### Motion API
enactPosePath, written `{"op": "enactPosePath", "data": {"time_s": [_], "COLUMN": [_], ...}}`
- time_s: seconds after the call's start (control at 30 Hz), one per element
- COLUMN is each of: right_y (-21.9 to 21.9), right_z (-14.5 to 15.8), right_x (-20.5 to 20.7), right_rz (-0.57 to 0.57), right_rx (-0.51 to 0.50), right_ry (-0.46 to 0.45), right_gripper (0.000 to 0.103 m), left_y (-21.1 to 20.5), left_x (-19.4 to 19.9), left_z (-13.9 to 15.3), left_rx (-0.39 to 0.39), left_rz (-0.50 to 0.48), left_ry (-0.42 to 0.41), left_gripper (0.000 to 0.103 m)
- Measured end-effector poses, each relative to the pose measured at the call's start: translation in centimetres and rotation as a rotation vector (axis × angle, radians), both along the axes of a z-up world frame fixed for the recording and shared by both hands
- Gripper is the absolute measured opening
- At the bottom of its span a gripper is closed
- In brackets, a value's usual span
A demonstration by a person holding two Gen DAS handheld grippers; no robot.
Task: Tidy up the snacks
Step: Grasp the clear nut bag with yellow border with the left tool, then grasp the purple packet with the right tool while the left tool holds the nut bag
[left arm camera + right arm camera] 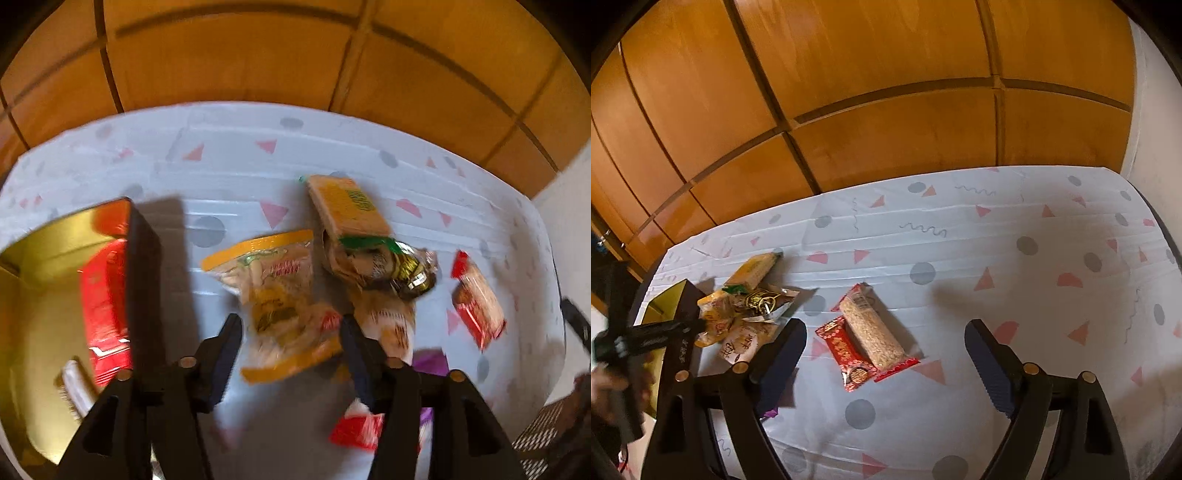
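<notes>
Snacks: a loose heap of packets (746,314) lies on the left part of the desk, just right of a box; two more packets lie apart to its right.
Desk: covered by a white cloth (960,251) printed with grey dots, pink triangles and squiggles; wooden panelling (886,92) stands behind its far edge.
Box: gold-lined with dark outer walls (142,280), open on the left side of the desk; a red packet (103,310) lies inside against its right wall.
Yellow-edged packet: clear bag with yellow bands (280,295), at the near left of the heap; its print is blurred.
Red pair: a clear bar with red ends (875,332) lies touching a red wrapper (846,350) with unreadable gold print.
Writing: large dark characters show on a pale packet (742,347) at the near edge of the heap; too small to read.
Left tongs (291,332): released, spread on either side of the yellow-edged packet without pressing it.
Right tongs (886,343): released and wide, above the red pair.
</notes>
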State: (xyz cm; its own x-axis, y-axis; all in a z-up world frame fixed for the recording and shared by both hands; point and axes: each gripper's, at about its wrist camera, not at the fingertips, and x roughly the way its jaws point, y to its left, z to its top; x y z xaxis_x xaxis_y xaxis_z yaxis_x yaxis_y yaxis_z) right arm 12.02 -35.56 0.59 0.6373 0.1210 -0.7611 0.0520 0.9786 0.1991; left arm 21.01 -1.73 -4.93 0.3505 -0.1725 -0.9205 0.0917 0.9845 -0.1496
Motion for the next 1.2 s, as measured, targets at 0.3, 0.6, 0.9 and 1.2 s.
{"op": "enactPosePath", "data": {"time_s": [0.3,0.6,0.9,1.2], "right_y": [0.2,0.4,-1.1,-1.0], "right_z": [-0.1,-0.1,-0.7,-1.6], "right_x": [0.2,0.3,0.5,0.7], "right_rz": [0.022,0.020,-0.058,-0.077], "right_rx": [0.024,-0.005,-0.011,-0.033], "right_ry": [0.011,0.009,0.045,0.096], "right_gripper": [0.091,0.091,0.091,0.086], "left_y": [-0.7,-0.3,-1.9,-1.1], "left_x": [2.4,-1.1,-12.3,-18.6], "left_z": [-3.4,-2.0,1.5,-2.6], "left_rx": [0.017,0.068,0.091,0.096], "left_rz": [0.064,-0.010,-0.204,-0.232], "left_ry": [0.057,-0.052,-0.230,-0.157], "left_gripper": [0.067,0.044,0.045,0.046]}}
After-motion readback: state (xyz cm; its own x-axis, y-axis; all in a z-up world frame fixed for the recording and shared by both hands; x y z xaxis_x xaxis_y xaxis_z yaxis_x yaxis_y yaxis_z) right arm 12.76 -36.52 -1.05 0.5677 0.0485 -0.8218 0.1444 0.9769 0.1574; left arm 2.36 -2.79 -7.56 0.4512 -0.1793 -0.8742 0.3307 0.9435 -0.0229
